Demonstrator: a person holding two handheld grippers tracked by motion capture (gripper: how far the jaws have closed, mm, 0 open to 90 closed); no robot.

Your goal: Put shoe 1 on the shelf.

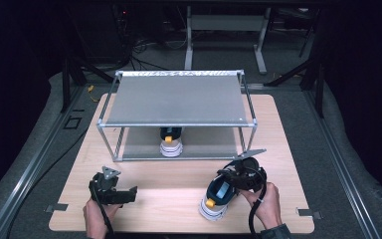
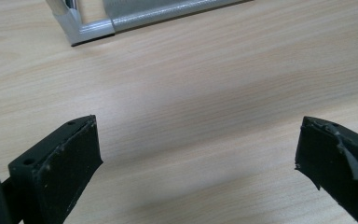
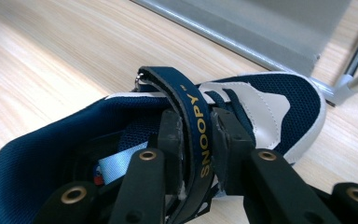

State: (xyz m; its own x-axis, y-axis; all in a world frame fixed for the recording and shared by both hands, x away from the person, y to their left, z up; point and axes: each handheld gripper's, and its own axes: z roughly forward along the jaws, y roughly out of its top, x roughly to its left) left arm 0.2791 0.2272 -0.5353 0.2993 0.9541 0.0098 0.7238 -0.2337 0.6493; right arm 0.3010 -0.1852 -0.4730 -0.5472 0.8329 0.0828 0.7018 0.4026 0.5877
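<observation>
The shoe (image 1: 217,198) is sitting on the table (image 1: 169,209) near its front edge, right of centre, toe pointing toward the rack (image 1: 176,99). It is looking light and mostly soft: mesh upper, padded collar, with a stiffer white sole. The strap (image 3: 193,116) across its top is a thin, flexible band, and the right gripper (image 3: 198,140) is pinching it, fingers (image 3: 170,135) closing narrow on either side of it. By my judgement that hold is letting the shoe dangle and swing when lifted, toe or heel dropping; the strap should bear the weight, but gripping the collar or heel would be giving steadier control. A second shoe (image 1: 171,141) is standing on the rack's lower shelf. The left gripper (image 1: 113,191) is resting over bare table at the front left, fingers (image 2: 65,163) spread wide and holding nothing.
</observation>
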